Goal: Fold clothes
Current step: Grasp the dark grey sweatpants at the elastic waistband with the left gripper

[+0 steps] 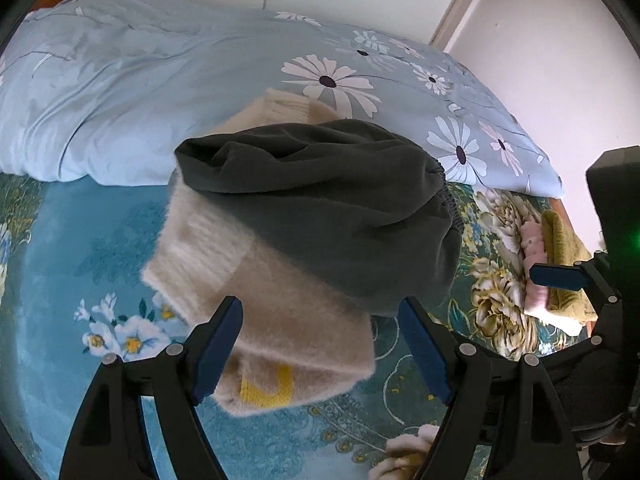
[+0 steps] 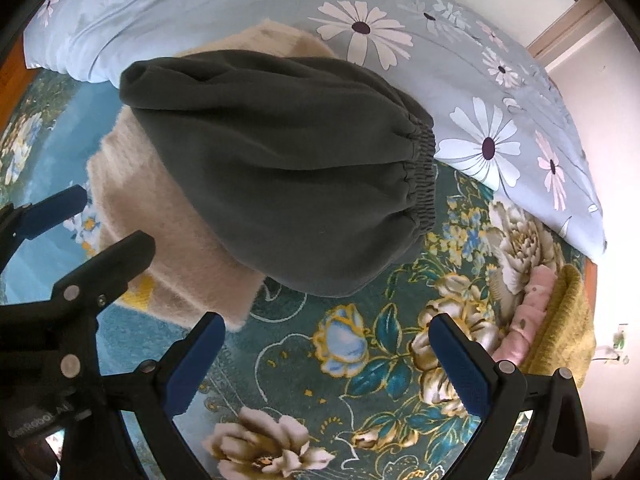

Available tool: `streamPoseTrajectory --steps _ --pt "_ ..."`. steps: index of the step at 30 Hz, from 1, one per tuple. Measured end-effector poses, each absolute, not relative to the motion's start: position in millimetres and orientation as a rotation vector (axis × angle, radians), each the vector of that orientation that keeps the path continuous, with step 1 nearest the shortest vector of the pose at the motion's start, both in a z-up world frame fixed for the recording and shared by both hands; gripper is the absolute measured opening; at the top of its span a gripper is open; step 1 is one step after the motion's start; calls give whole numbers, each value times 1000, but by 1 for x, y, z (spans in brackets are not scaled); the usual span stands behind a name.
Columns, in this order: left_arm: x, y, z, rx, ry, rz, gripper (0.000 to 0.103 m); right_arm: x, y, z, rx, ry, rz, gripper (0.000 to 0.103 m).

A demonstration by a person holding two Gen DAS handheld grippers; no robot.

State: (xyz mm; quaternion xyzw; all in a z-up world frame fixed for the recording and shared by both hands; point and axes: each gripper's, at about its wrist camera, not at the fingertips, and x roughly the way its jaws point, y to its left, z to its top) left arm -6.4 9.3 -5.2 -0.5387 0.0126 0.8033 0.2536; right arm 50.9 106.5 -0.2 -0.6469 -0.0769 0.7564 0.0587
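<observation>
Your left gripper (image 1: 320,348) stands with its blue-padded jaws spread wide and empty, hovering just over the near end of the fluffy beige knitted sweater (image 1: 276,312); the left pad sits over the sweater's edge, but you cannot tell from this view whether it touches the knit. Your right gripper (image 2: 326,362) is likewise splayed apart and holds nothing, poised above bare teal floral bedspread (image 2: 360,360), near the folded pile but clear of it. The beige sweater lies folded flat on the bedspread, a yellow patch showing at its near corner and a ribbed cuff folded over its left side. On top of it rests the dark grey fleece garment with an elastic gathered hem (image 2: 288,168), folded into a rounded bundle, its hem turned to the right and its right part overhanging the sweater onto the bedspread. Behind the pile lies the pale blue daisy-print duvet (image 1: 160,80). To the far right, at the bed's edge, sit a pink cloth (image 2: 528,320) and a mustard knitted cloth (image 2: 568,320), side by side.
</observation>
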Motion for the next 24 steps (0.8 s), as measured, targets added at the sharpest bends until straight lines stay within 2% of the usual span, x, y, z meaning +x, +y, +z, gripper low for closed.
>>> streamPoseTrajectory --steps 13,20,24 --pt "-18 34 -18 -1449 88 2147 81 36 127 -25 -1996 -172 2279 102" --pt "-27 68 -19 -1419 206 2121 81 47 165 -18 -1950 -52 2218 102" --pt "-50 104 -16 -1357 311 2088 81 59 188 -10 -1937 111 2176 102"
